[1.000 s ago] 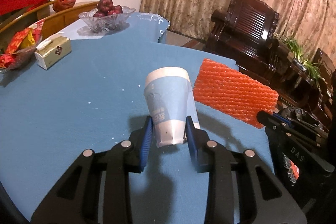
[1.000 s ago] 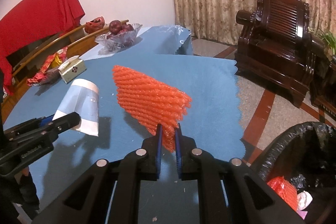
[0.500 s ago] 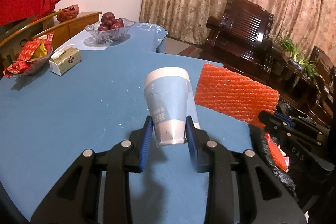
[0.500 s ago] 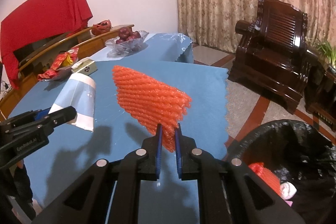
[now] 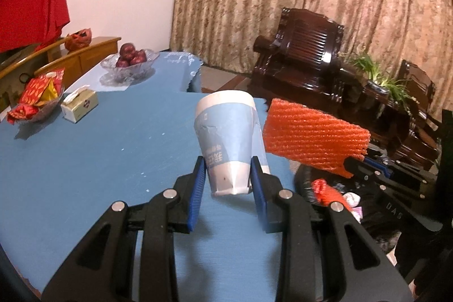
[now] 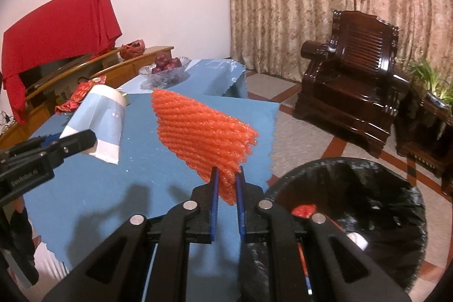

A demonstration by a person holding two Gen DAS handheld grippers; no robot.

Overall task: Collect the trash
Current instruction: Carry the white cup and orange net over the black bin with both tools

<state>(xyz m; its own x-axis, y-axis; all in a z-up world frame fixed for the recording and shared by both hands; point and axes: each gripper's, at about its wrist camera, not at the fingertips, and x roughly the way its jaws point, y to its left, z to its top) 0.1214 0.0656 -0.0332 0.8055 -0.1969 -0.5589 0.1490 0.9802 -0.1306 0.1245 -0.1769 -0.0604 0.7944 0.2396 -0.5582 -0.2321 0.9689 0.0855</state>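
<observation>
Both loads had been lifted higher off the table (image 5: 85, 160) and carried toward its edge, with more of the black-lined trash bin (image 6: 368, 188) brought into view than a second earlier. A blue-and-white paper cup (image 5: 229, 137) was held clamped by its base in the left hand-held gripper (image 5: 228, 180), rim tilted away from the camera, above the blue tablecloth. An orange foam net (image 6: 203, 132) was pinched by one corner in the right hand-held gripper (image 6: 226, 183), just beside the bin's rim. Orange and white scraps (image 6: 304, 210) were seen lying inside the bin. A glass bowl of red fruit (image 5: 130, 61), a tissue box (image 5: 79, 106) and a dish of red packets (image 5: 36, 101) were left on the table's far side.
</observation>
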